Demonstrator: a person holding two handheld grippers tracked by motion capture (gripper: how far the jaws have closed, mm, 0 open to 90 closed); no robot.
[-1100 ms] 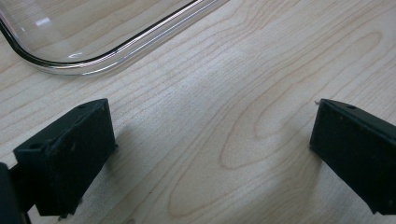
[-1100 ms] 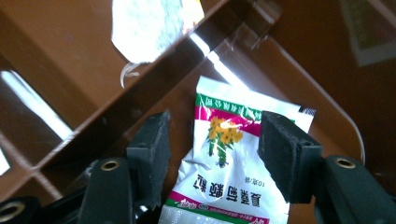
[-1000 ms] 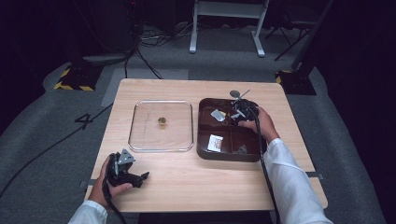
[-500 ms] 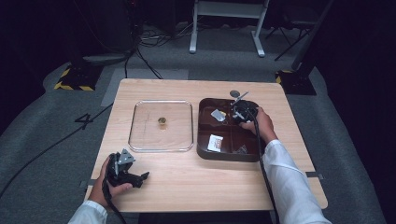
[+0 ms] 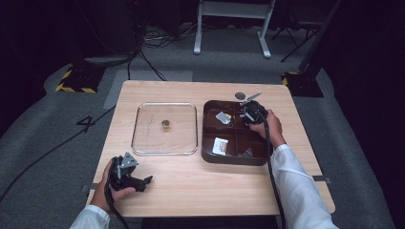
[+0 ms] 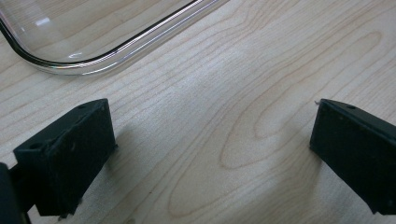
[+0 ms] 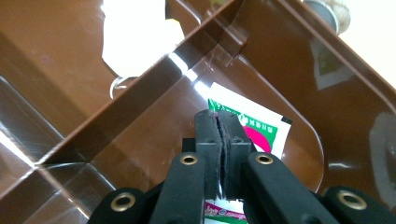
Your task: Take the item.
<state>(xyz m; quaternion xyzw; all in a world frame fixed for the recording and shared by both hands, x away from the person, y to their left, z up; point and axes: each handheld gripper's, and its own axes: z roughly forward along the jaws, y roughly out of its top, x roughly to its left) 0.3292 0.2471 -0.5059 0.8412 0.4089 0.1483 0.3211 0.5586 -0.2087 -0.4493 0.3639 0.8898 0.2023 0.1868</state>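
Closing within the past second, the right gripper [image 7: 218, 122] now has its jaws clamped on a thin sachet [image 7: 254, 126] in the brown compartment tray [image 5: 209, 157]; the hand itself has barely shifted at the tray's far right compartment, and the left gripper [image 5: 143, 181] rests as before near the table's [image 5: 200, 191] front-left corner.

Seen in the right gripper view, the sachet is a flat white packet with a green band along its top edge, a bright pink patch and small print, one corner pinched between the black pads. It lies against the floor of a rounded compartment, beside a glossy divider wall.

From the high view, the tray sits on the right half of the wooden table, split into four compartments. A pale packet [image 5: 223, 117] lies in the far-left one, a white-and-red sachet [image 5: 220, 146] in the near-left one, and a small dark item [image 5: 247, 152], too small to identify, in the near-right one.

Left of it stands a clear square tray [image 5: 143, 143] with a single small brownish object [image 5: 165, 125] near its middle.

The left gripper's jaws stand wide apart over bare wood, just short of the clear tray's corner, grasping nothing.
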